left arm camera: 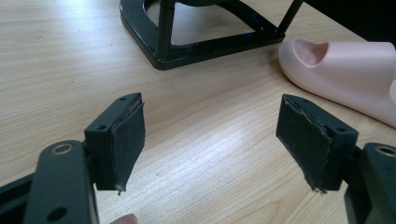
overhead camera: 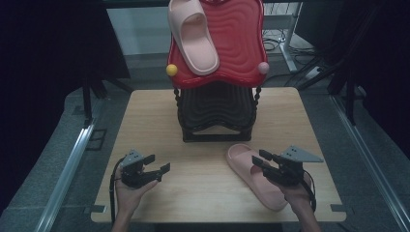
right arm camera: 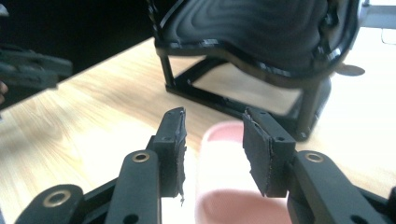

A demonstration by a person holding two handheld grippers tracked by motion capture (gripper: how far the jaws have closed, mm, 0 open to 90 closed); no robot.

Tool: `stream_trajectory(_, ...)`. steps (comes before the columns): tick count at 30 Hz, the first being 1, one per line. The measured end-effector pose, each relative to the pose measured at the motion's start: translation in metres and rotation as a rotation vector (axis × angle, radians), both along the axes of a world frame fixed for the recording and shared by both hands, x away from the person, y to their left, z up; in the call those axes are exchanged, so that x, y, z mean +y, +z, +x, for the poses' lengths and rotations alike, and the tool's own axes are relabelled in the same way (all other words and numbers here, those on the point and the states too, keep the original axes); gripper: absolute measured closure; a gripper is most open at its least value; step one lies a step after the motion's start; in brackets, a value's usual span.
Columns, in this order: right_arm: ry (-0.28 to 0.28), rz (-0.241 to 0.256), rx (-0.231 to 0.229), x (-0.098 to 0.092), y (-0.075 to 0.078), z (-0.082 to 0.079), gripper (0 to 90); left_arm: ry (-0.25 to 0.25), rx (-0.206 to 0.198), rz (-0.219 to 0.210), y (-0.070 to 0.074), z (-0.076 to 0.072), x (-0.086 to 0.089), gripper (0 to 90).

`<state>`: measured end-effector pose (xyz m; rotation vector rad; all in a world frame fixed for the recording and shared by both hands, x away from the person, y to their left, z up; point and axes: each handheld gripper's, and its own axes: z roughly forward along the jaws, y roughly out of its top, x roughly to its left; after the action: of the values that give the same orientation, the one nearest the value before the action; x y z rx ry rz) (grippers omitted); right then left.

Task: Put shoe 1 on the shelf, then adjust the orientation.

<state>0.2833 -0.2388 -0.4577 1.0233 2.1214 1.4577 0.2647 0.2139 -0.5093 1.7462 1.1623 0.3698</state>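
One pink slipper (overhead camera: 256, 176) lies flat on the worktop (overhead camera: 203, 193) at near right, in front of the black rack (overhead camera: 217, 116); the right tool (overhead camera: 265, 160) hovers over it, jaws part open with nothing between them. The left tool (overhead camera: 158, 164) is held at near left, jaws wide apart and empty. A second slipper (overhead camera: 193, 36) rests on the rack's red top tray (overhead camera: 241, 43).

Two pink slippers: one (overhead camera: 256, 176) beneath the right claw (overhead camera: 264, 158), one (overhead camera: 193, 36) on the red shelf (overhead camera: 241, 43) far beyond both claws. One two-tier rack (overhead camera: 217, 113). Two knobs: one yellow (overhead camera: 171, 70), one pink (overhead camera: 263, 67). Two claws; left claw (overhead camera: 157, 163).
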Motion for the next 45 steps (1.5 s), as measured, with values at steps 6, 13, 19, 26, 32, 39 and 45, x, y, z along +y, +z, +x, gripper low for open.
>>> stream_trajectory(6,-0.093,-0.042,0.004,-0.038,-0.016,-0.004,65.0,0.0,-0.01,-0.003,0.002,-0.001,0.001,23.9)
stream_trajectory(13,-0.158,-0.109,0.065,-0.077,-0.046,-0.008,83.1,0.006,-0.011,-0.008,0.002,-0.002,0.003,23.9)
stream_trajectory(19,-0.157,-0.168,0.125,-0.083,-0.063,-0.009,89.6,0.008,-0.009,-0.007,0.002,-0.002,0.003,24.0)
stream_trajectory(26,-0.12,-0.229,0.171,-0.078,-0.074,-0.011,89.7,0.007,-0.006,-0.003,0.001,-0.002,0.001,24.0)
stream_trajectory(32,-0.068,-0.252,0.165,-0.066,-0.075,-0.019,89.8,0.007,-0.007,-0.006,0.002,-0.002,0.002,24.0)
stream_trajectory(39,0.016,-0.266,0.166,-0.044,-0.077,-0.029,89.8,0.001,-0.005,-0.001,0.001,-0.002,0.0,24.0)
stream_trajectory(45,0.09,-0.277,0.159,-0.019,-0.078,-0.037,89.8,-0.003,-0.008,-0.015,0.002,-0.003,0.0,24.0)
